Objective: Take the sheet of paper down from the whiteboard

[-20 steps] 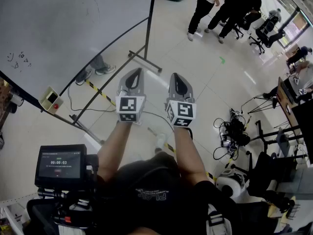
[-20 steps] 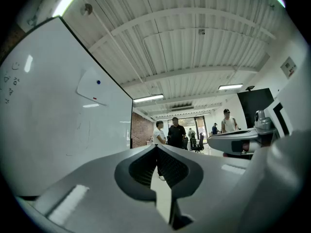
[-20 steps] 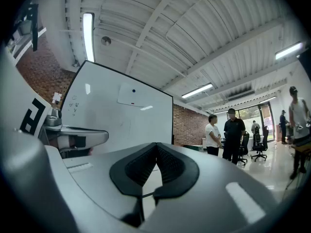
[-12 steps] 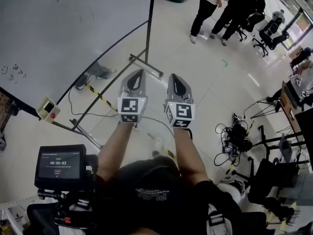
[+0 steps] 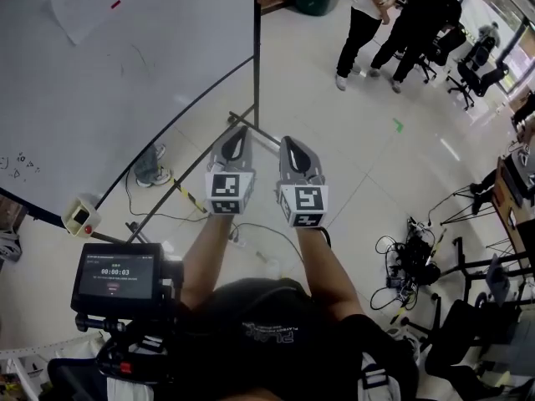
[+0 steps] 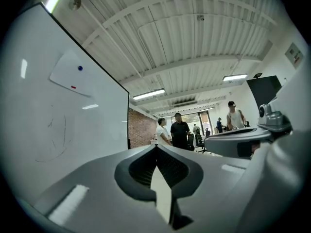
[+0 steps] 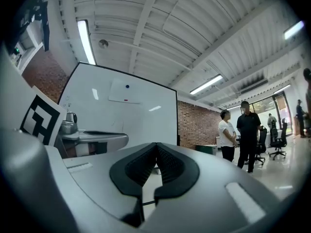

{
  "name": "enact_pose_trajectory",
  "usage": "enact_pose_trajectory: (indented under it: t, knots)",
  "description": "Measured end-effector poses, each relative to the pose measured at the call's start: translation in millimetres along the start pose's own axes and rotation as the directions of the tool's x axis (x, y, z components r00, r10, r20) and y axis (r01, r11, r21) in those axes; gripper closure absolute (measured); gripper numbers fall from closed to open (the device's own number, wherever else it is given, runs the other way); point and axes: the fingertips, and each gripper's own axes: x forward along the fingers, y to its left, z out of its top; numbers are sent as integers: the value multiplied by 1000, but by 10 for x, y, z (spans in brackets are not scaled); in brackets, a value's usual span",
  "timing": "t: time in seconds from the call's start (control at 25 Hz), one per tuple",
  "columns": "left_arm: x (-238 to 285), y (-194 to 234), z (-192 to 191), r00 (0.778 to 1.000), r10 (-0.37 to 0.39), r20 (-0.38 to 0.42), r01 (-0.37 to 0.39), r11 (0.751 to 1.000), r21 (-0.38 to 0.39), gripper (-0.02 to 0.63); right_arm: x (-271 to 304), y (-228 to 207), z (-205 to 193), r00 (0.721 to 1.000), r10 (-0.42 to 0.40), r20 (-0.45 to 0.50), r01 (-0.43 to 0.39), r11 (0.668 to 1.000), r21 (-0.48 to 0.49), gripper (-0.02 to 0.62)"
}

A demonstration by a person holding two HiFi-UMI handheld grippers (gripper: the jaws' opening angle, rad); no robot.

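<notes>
The left gripper (image 5: 236, 134) and right gripper (image 5: 289, 143) are held level, side by side, jaws together on nothing, seemingly a ready pose before any reach, because the paper (image 5: 82, 12) hangs high on the whiteboard (image 5: 142, 90), well apart to their left.

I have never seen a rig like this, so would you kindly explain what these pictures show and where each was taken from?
A person holds a two-jaw gripper in each hand: the left gripper and the right gripper. One picture comes from a camera on the person's head, looking down; the other two come from cameras riding on the grippers. Both pairs of jaws are shut, holding nothing. The sheet of paper hangs on the whiteboard, untouched.
</notes>
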Motion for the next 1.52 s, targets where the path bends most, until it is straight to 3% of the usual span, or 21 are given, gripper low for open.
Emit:
enact_pose_trajectory:
  t: [0.28,0.68,1.08,1.4,1.52]
  knots:
    - [347,236,-122,996,84,-33,-85,996,-26,604,312,-386,-93,1000,18,-3,-18,999,33,581]
    - [710,258,-112,992,120,-28,-121,993,-2,604,736,-741,-87,999,40,-3,-40,997,59,581]
    - [1179,954,-284,974,224,-33,-225,974,-11,604,1683,-675,-172,992,122,-17,-122,992,18,581]
    - [1319,1260,47,957,290,12,-290,957,27,604,2207,-477,156,971,237,30,-238,971,22,581]
    - [1447,1406,441,947,317,53,-321,939,122,604,2528,-353,350,953,298,57,-300,953,27,581]
